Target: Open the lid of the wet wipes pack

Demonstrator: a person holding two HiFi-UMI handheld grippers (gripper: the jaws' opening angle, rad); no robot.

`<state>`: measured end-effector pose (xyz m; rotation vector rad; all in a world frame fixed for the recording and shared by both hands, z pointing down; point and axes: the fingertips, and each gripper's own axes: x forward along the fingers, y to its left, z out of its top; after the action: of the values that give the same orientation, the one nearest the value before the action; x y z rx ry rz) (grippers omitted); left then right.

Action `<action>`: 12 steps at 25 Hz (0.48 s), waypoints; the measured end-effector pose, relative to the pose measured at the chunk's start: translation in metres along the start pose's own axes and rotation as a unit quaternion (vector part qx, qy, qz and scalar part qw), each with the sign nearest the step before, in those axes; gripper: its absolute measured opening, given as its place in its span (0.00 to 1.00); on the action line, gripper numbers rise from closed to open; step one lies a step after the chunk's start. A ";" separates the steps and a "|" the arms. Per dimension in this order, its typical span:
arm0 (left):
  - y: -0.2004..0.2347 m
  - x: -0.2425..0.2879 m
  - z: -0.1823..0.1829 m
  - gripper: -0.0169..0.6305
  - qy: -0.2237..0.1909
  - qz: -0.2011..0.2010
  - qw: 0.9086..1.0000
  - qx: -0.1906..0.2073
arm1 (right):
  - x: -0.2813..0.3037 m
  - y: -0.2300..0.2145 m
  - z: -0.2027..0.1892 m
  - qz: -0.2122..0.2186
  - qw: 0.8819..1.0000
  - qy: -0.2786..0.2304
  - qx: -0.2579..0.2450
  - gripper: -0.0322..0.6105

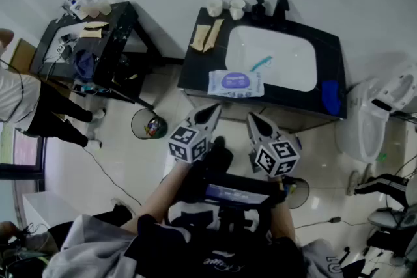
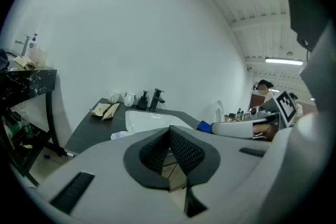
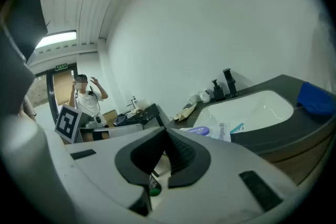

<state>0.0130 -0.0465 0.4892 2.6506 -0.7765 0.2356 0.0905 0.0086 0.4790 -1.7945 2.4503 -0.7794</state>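
Left hand-held gripper [image 1: 212, 112] clenched, empty | right hand-held gripper [image 1: 251, 119] clenched, empty | one wipes pack [image 1: 235, 83] at table [image 1: 195, 68] front edge, by sink [image 1: 280, 58] | two cups [image 1: 215, 8] at back edge | open floor [image 1: 130, 159] before table

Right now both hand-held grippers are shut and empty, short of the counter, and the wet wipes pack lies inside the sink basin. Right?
No. The wet wipes pack lies on the dark countertop in front of the sink basin, not inside it, per the head view. Left hand-held gripper and right hand-held gripper are indeed shut, empty, short of it.
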 end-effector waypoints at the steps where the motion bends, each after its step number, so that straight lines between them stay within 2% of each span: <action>1: 0.010 0.007 0.002 0.02 0.004 -0.001 1.000 -0.003 | 0.010 -0.003 0.002 -0.003 1.000 0.006 -0.006 0.05; 6: 0.057 0.043 0.000 0.02 0.039 -0.013 0.999 -0.007 | 0.060 -0.020 0.013 -0.010 1.000 0.022 0.007 0.05; 12: 0.094 0.091 -0.030 0.02 0.097 -0.028 0.995 -0.014 | 0.100 -0.041 0.013 -0.031 0.998 0.057 0.004 0.05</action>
<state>0.0352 -0.1521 0.5686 2.5705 -0.6380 0.4548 0.0967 -0.0950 0.5112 -1.8819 2.4675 -0.9195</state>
